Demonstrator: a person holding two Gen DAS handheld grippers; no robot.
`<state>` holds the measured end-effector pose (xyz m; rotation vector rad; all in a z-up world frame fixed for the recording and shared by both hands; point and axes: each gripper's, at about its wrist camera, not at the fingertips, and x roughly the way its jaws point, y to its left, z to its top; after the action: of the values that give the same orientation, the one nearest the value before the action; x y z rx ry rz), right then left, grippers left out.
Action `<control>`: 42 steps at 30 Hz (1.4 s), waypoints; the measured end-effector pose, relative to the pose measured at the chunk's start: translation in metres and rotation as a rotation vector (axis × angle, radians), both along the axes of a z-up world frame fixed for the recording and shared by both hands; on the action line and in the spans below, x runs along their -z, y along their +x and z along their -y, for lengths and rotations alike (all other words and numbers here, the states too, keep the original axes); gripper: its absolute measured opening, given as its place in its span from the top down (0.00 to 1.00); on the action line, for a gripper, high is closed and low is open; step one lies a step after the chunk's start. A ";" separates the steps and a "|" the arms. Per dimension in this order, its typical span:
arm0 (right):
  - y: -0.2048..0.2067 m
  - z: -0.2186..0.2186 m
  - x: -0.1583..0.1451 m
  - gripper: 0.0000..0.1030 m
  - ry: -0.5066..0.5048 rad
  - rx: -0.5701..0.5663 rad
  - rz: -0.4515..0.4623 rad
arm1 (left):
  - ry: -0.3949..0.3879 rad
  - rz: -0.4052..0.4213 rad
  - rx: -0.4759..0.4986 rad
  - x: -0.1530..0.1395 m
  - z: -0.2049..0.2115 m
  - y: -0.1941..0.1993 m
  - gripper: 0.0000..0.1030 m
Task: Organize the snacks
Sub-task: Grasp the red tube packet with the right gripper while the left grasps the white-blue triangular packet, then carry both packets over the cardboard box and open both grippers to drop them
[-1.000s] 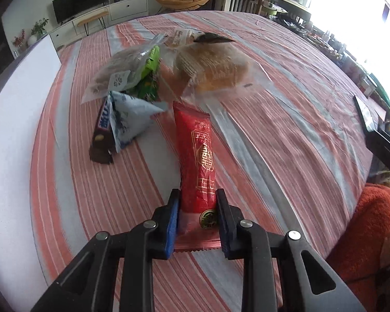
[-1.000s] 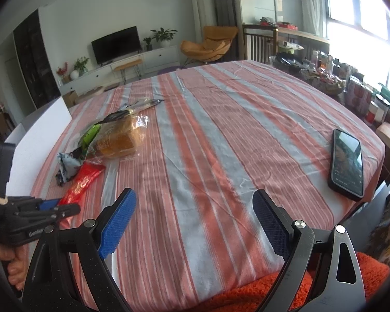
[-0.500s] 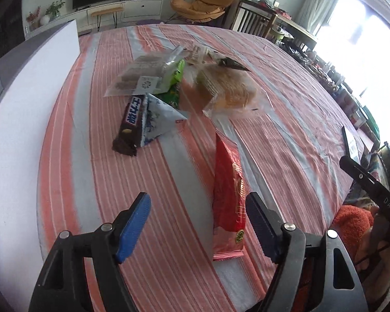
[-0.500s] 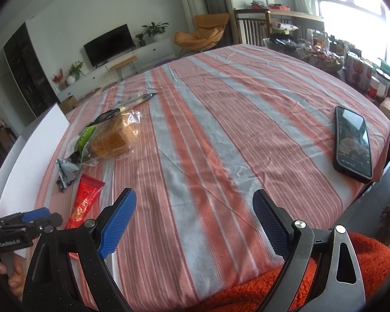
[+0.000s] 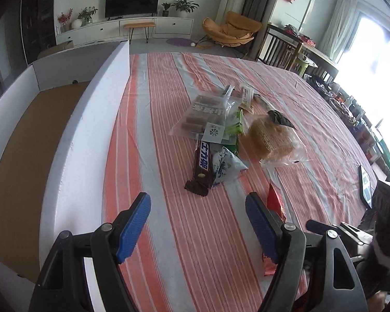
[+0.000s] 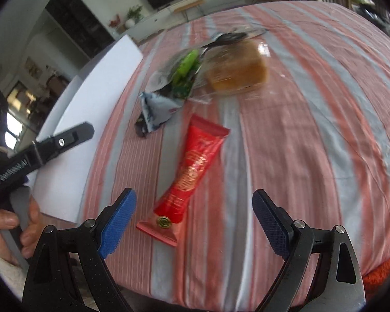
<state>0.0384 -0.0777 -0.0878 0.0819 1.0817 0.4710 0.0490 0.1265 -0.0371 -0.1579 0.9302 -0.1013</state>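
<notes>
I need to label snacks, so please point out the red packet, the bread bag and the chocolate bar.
red packet [image 6: 192, 174], right wrist view, middle of wrapper.
bread bag [image 5: 271, 140], left wrist view, on the loaf.
chocolate bar [image 5: 202, 161], left wrist view, printed label.

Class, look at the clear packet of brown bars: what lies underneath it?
Under the clear packet of brown bars a green packet sticks out, and the top end of the dark chocolate bar tucks beneath its near edge. Anything further under it is covered.

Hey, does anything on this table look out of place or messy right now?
Yes. The snacks sit in a loose heap: a clear biscuit bag overlaps a chocolate bar and a green packet. The red packet lies alone, askew near the table edge. Nothing looks spilled or torn.
</notes>
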 end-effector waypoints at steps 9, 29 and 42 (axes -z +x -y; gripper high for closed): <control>-0.003 0.042 0.012 0.83 -0.097 0.157 0.051 | 0.249 -0.010 0.258 0.033 0.069 0.052 0.27; -0.003 0.098 -0.002 0.88 0.384 0.223 -0.018 | -0.106 0.109 0.143 -0.027 0.019 -0.001 0.73; 0.043 -0.053 -0.116 0.89 0.519 -0.103 -0.023 | -0.101 0.256 -0.216 -0.107 -0.148 -0.069 0.73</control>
<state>0.0818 -0.0246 0.0279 0.4906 0.9671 0.8376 -0.0197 0.2750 0.0699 -0.3302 0.6483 0.0309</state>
